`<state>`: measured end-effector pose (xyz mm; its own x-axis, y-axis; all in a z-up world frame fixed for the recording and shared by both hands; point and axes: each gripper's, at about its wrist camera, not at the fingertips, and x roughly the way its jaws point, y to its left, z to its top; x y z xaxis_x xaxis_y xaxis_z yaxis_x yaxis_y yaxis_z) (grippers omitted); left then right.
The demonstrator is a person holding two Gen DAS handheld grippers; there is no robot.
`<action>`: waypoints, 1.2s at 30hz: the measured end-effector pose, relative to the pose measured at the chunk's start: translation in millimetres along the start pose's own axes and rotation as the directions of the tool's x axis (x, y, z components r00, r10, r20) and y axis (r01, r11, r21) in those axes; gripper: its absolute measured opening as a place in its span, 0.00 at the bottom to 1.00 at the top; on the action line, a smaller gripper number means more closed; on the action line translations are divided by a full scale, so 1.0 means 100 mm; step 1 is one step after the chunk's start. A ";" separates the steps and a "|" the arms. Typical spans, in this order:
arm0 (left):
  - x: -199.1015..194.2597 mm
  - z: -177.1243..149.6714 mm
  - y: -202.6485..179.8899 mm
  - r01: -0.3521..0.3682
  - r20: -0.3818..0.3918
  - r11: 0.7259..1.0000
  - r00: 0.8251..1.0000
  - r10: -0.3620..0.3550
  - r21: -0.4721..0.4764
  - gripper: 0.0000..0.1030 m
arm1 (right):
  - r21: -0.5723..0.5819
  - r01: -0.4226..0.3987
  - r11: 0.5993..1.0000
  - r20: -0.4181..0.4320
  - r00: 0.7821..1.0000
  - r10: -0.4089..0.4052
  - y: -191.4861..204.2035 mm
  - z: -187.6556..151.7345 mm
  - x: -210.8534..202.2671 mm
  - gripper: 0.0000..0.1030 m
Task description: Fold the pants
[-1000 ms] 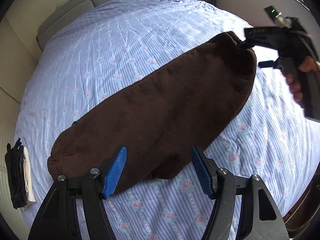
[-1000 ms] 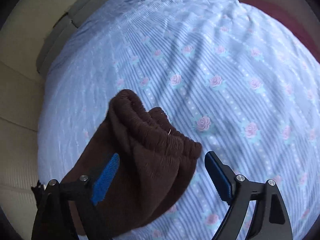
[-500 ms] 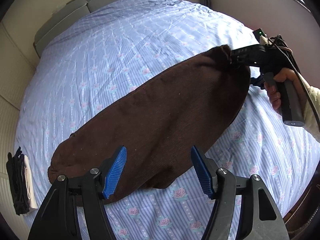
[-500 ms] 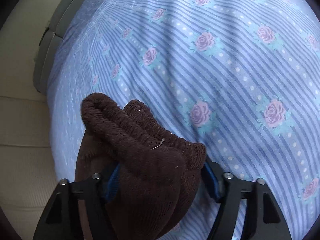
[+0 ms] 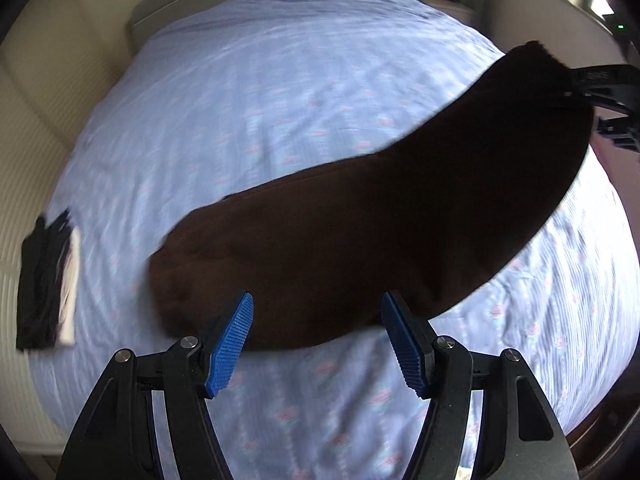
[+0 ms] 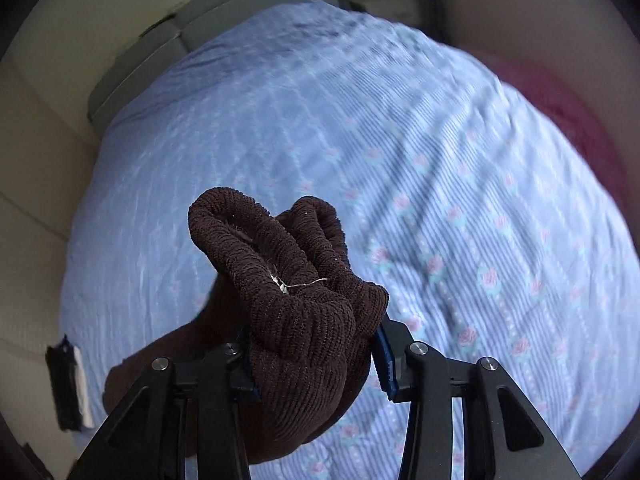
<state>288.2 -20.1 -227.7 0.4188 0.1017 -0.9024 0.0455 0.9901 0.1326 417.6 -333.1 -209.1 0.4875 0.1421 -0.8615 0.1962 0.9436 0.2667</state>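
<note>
Now lifted off the bedsheet (image 6: 460,168) at the waistband end, with brown pants (image 5: 380,216) hanging in an arc, where half a second ago lay flat along the bed. Clamped tight on the bunched ribbed waistband (image 6: 288,280) by right gripper (image 6: 316,356), blue pads almost hidden in the cloth. Held apart and empty, left gripper (image 5: 316,340), just above the near edge of the pants, whose lower end is still resting on the sheet ahead of it. Far to the left of both grippers, near the bed edge, a small dark and white folded pile (image 5: 48,280). Much blurred from motion in both views.
</note>
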 end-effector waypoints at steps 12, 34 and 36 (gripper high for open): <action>-0.41 -0.25 1.39 -0.033 0.101 0.982 0.993 0.053 -0.188 0.64 | -0.426 0.011 0.905 0.054 0.998 0.013 2.41 -0.71 -0.48 0.42; -0.38 -0.90 2.86 -0.080 0.042 0.971 0.995 0.092 -0.225 0.68 | -0.637 -0.058 0.769 -0.234 0.965 -0.121 4.02 -2.41 0.28 0.78; -0.42 -0.86 2.84 -0.067 0.056 0.973 0.995 0.081 -0.219 0.70 | -0.580 -0.142 0.802 -0.274 0.961 -0.028 3.89 -2.33 0.04 0.78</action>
<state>205.5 264.8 -187.5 0.4716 0.1761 -0.8641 -0.1826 0.9781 0.0997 297.6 104.1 -209.6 0.2300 0.1924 -0.9540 -0.4050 0.9103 0.0859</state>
